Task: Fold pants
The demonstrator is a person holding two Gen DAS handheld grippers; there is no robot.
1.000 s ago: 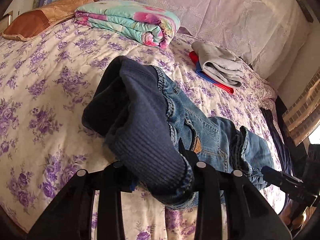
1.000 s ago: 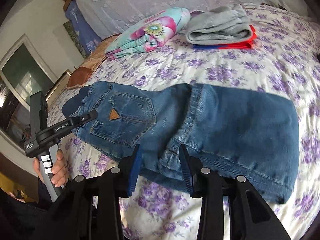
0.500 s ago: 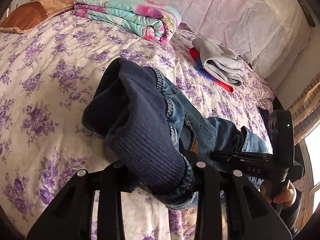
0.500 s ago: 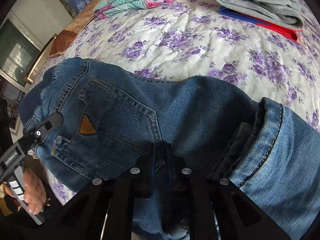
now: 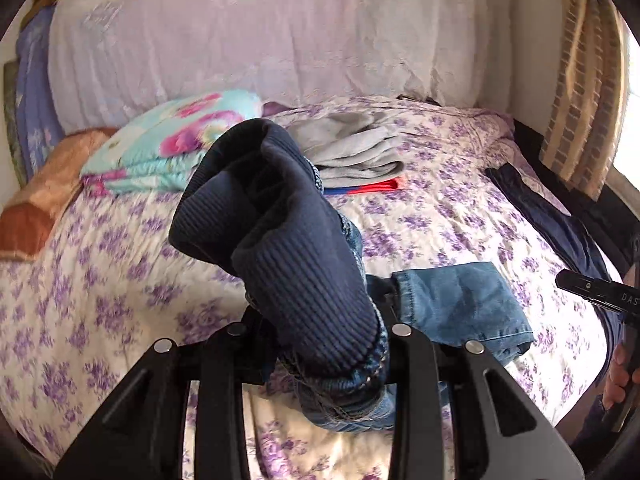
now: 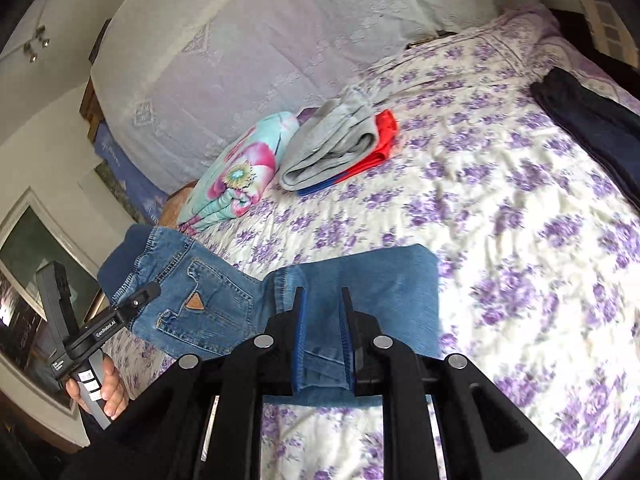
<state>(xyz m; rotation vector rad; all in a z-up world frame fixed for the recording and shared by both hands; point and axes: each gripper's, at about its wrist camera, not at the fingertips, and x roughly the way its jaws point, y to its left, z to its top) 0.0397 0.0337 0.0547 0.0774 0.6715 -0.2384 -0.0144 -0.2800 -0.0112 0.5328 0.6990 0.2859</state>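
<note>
The jeans [image 6: 224,304] were found partly lifted off the bed [image 6: 500,240], held at two places. In the left wrist view the left gripper [image 5: 324,344] was seen pinching the dark ribbed waistband [image 5: 288,248], which bulged up and forward between the jaws. A blue leg end [image 5: 460,308] lay on the bedspread just right of it.

In the right wrist view the right gripper [image 6: 322,336] was seen with its blue pads on either side of a folded leg edge. The jaws were opening at this moment, with denim between them — the fabric was still touched by both pads. The seat of the jeans, with a back pocket and a tan patch [image 6: 195,303], was spread to the left of that gripper, and the waistband end was held up at the far left. There the left gripper was seen from outside, its handle gripped by a hand [image 6: 106,390].

Farther back on the bed, well apart from the jeans, a folded floral blanket [image 6: 240,172] was noted. Just right of it lay a folded grey garment [image 6: 340,140] resting on a red and blue one [image 6: 380,144]. A dark garment [image 6: 592,120] lay along the far right edge — its kind could not be told. A pale lace-covered bolster [image 5: 260,40] stood across the head of the bed.
</note>
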